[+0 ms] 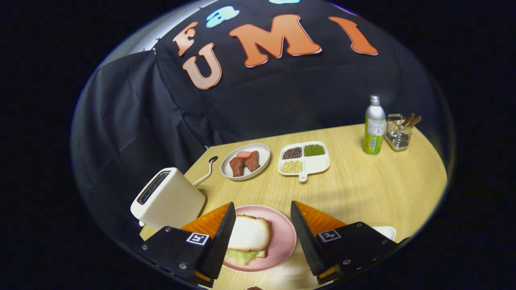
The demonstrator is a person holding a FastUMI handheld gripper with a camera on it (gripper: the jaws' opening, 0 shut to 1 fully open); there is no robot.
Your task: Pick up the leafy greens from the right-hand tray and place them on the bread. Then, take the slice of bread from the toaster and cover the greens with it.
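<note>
A pink plate [284, 237] lies on the wooden table between my fingers. On it sits a sandwich: a white bread slice [250, 233] on top, leafy greens [241, 256] sticking out beneath it at the near edge. My gripper [263, 211] hangs open above the plate, nothing between its fingers; the left finger [221, 233] covers the sandwich's left side. A cream toaster [167, 199] stands just left of the plate; its slot looks dark and I cannot see bread in it. A white tray corner [386, 231] peeks out behind the right finger.
Beyond the plate stand a white round dish [263, 152] with red meat pieces and a divided white tray [318, 164] with beans and grains. At the far right stand a green bottle [374, 127] and a wire holder [398, 135] with utensils. The toaster's cord [206, 171] runs behind it.
</note>
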